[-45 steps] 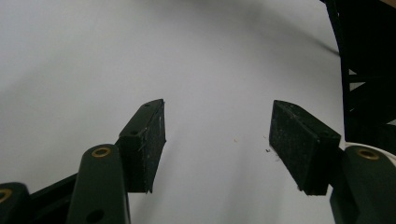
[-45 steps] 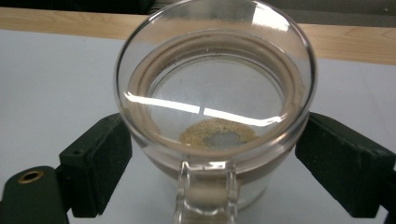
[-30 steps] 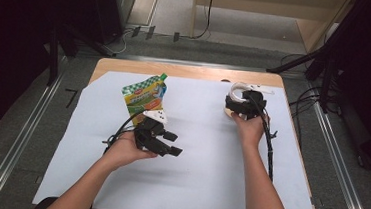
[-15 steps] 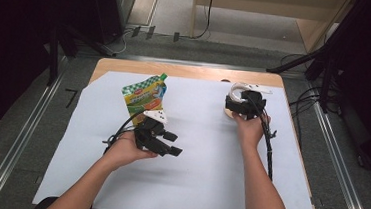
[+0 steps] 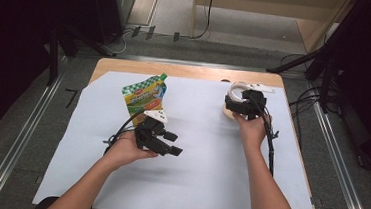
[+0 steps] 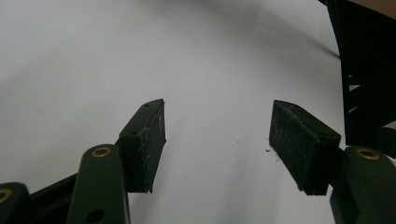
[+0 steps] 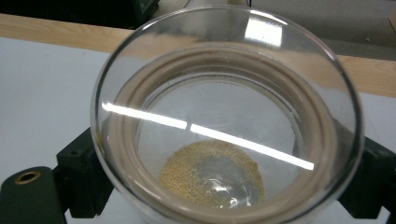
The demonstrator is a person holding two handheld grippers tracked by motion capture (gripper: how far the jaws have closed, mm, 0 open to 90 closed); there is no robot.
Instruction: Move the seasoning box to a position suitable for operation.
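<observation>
One glass jar [image 7: 224, 116], one green-yellow pouch [image 5: 145, 97]; pouch print too small to read. Right gripper [image 5: 243, 105] fingers clamp the jar's sides at the bench [image 5: 192, 185] far-right, yellow grains in its bottom. Left gripper [image 6: 217, 140] fingers gape, empty, over the white sheet, near the pouch.

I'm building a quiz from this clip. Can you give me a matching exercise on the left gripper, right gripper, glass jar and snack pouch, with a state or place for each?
Things:
1. left gripper
2. right gripper
3. glass jar
4. snack pouch

States or places:
A. holds a few yellowish grains at its bottom
B. lies flat on the white sheet, beyond the left hand
C. jaws apart, nothing between them
D. jaws on either side of the jar

Pairs: 1-C, 2-D, 3-A, 4-B
</observation>
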